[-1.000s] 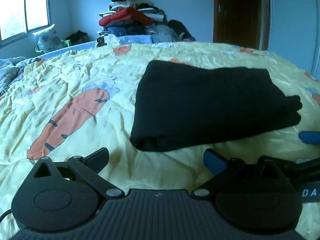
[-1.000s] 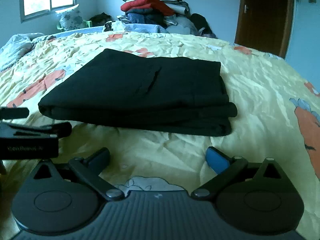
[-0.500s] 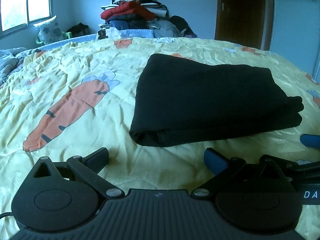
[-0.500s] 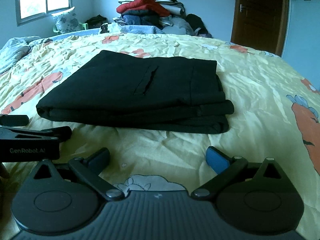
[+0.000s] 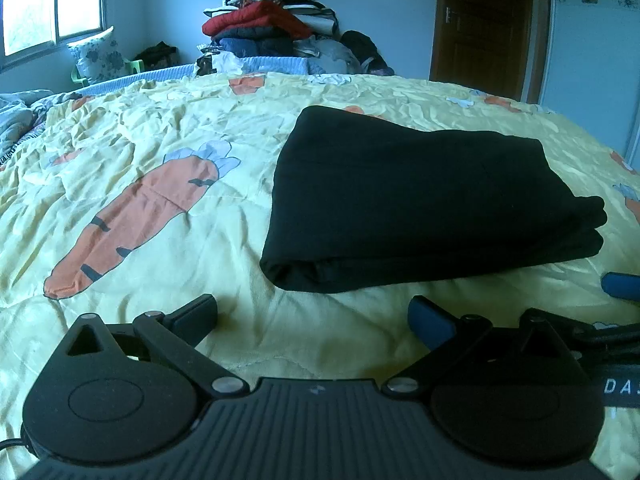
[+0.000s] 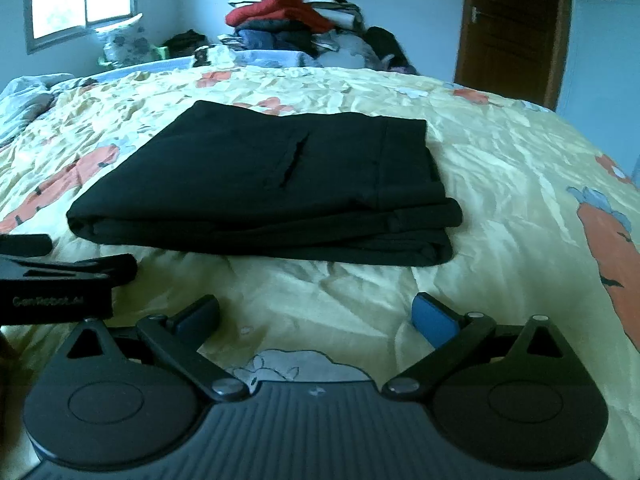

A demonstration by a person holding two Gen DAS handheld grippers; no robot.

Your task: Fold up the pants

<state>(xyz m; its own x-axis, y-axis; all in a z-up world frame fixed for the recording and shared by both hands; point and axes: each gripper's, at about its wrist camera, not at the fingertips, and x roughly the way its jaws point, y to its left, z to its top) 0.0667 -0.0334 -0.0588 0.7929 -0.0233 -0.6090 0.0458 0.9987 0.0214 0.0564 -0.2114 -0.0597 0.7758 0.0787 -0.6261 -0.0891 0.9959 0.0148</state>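
Looks like we're basically done, so the trick now is backing both tools off low and straight without snagging an edge. The left gripper (image 5: 312,312) and right gripper (image 6: 316,312) both have fingers spread apart, holding nothing. The black pants (image 6: 260,184) sit at 12 o'clock on the bed (image 6: 500,168), a tidy layered rectangle, pocket slit up top.

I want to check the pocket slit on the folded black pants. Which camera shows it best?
The right wrist view: the pocket slit shows as a dark diagonal opening on top of the folded black pants. In the left wrist view the pants look uniformly dark and no slit can be made out; it shows the folded edge instead.
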